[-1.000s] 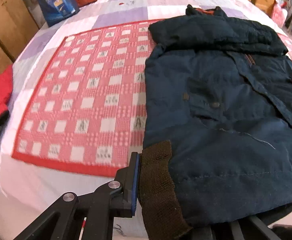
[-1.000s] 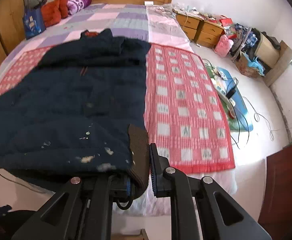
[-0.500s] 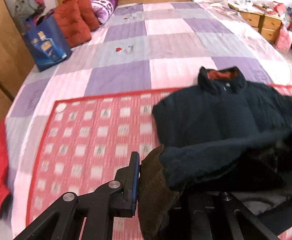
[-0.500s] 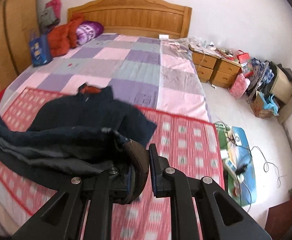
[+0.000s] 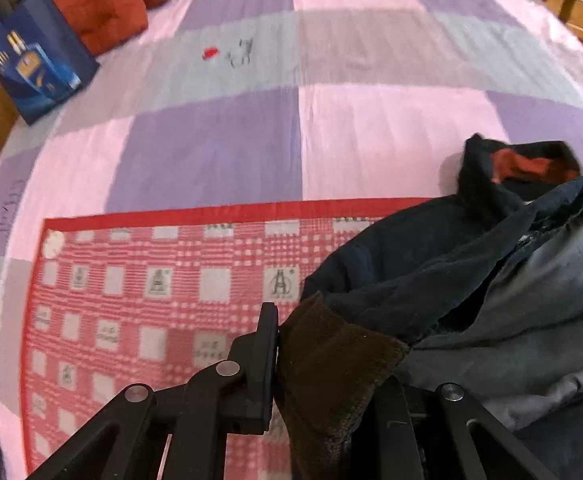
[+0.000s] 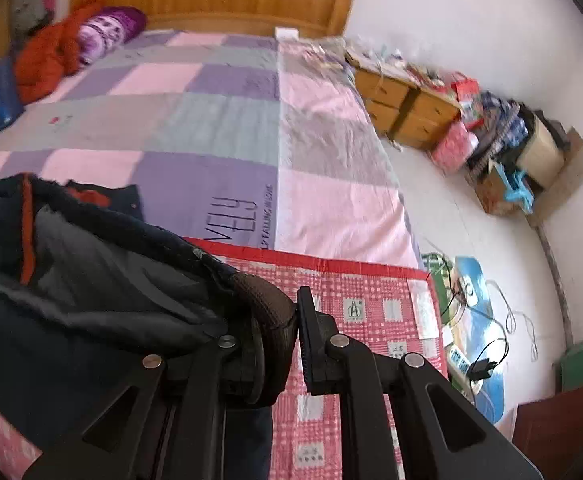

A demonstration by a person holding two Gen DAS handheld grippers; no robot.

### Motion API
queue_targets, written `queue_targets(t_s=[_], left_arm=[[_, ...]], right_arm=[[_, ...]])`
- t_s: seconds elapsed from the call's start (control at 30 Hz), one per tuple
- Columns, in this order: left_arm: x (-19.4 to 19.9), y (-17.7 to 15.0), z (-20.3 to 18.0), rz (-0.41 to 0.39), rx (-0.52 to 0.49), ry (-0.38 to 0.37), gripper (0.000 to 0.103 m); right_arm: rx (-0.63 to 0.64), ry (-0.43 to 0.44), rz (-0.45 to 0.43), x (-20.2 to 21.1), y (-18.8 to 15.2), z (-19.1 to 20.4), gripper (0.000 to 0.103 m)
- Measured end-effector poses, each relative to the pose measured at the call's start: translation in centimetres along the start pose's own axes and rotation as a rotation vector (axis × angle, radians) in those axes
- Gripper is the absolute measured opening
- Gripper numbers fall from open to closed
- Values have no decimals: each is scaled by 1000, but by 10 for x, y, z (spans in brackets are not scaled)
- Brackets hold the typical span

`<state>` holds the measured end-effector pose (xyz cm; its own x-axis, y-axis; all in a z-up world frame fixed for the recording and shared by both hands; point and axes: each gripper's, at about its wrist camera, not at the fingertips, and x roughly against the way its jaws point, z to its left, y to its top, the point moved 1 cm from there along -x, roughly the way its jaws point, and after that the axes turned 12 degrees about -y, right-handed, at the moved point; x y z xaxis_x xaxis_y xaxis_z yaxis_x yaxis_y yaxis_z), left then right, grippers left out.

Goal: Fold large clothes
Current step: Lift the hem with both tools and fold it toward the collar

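Pinching a brown cuff each, left gripper (image 5: 323,364) and right gripper (image 6: 287,344) hold the hem short of the collar (image 5: 519,164), which lies ahead, jacket (image 6: 71,280) doubling lengthwise

Navy jacket (image 5: 431,248), brown cuff (image 5: 331,364), red-checked blanket (image 5: 151,300)

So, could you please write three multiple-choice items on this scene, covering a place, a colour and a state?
1. Where does the blue bag stand?
A. beside the red cushions
B. on the checked blanket
C. on the floor

2. What colour is the knitted hem band in the left claw?
A. white
B. brown
C. yellow

3. What is the right claw doing?
A. standing open and empty
B. gripping the jacket's hem
C. holding a cable

Answers: 1 A, it leans by the red cushions; 2 B, the ribbing is dark brown; 3 B, brown ribbing sits pinched between its fingers.
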<state>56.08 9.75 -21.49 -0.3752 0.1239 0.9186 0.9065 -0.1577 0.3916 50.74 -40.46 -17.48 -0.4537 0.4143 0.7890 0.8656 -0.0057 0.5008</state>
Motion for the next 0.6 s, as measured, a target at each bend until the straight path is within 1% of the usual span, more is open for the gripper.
queue_targets(t_s=[0.1,0.33,0.37,0.43,0.5,0.53,0.6], left_arm=[[-31,7,3,24,26,-12,15],[-93,18,7,114,58,-26,17],[-105,20,7,136,71,-26,19],[-124,20,7,189,89,-44,19],[-134,21,6,214,92,-48,21],[-137,21,6,219,91,-55,23],[-136,24,8,223,77,-64,32]], right_arm=[[-17,-3,37,-34,4,6,15],[2,-21,100,-102,10,27,15],[3,-21,111,-111,9,29,15],[6,-16,144,-131,8,34,15],[-1,1,189,-150,6,38,16],[-5,11,201,-156,5,38,16],[-7,35,216,-162,3,38,24]])
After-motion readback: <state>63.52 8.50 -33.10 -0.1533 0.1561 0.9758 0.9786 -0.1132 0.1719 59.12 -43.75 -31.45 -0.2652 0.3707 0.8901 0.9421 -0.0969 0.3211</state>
